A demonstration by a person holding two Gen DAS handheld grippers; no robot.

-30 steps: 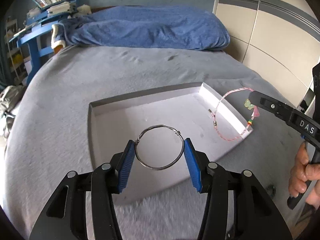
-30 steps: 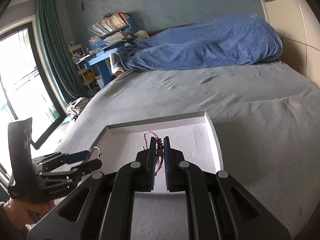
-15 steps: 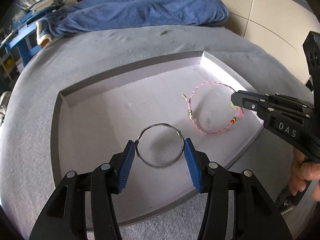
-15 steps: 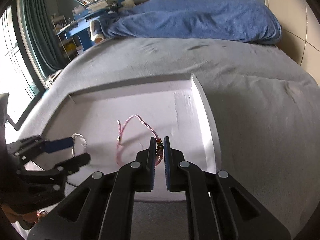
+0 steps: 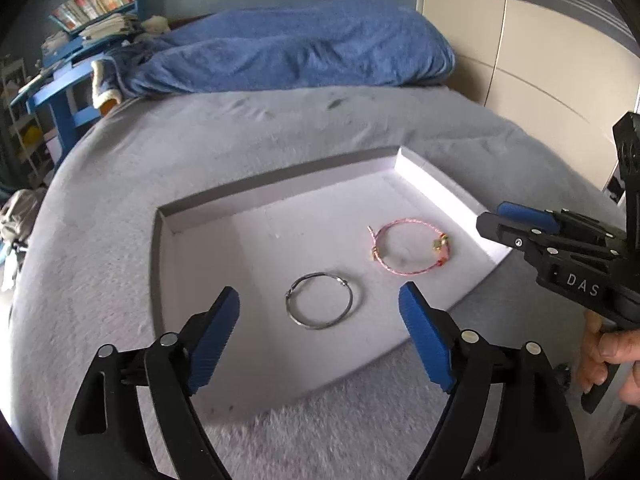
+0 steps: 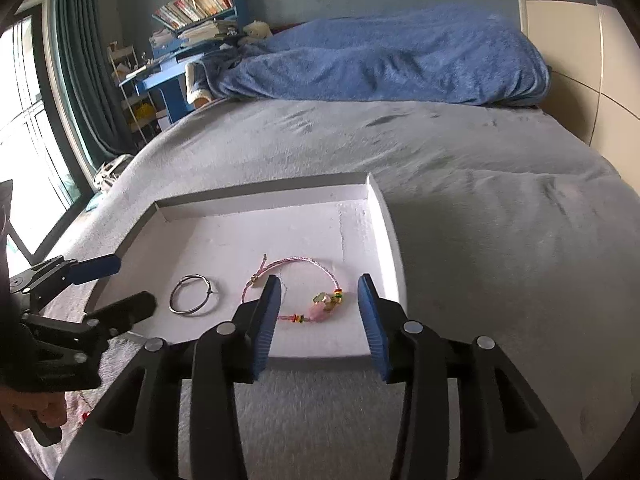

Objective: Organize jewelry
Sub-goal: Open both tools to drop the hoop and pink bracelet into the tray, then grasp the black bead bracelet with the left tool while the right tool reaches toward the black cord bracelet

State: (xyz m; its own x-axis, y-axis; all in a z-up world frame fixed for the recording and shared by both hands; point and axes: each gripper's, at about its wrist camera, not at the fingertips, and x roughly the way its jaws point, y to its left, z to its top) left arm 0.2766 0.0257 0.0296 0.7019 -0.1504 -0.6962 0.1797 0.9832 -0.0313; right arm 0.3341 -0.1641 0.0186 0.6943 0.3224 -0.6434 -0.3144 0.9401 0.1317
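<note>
Bed (image 5: 280, 132); right gripper (image 5: 490, 222) marked "DAS"

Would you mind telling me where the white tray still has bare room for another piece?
Bare: the far half of the white tray, behind the silver hoop and pink cord bracelet, and its left side. Crowded: the near right, where both lie under the opening left gripper and right gripper.

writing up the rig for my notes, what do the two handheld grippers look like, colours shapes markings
Both match: the left gripper and right gripper are matte black plastic, each with two angled fingers built from open triangular frames, joined by round silver rivets. The fingers end in flat blue ribbed pads. The right gripper's side carries white letters "DAS". No cables or sleeves show.
</note>
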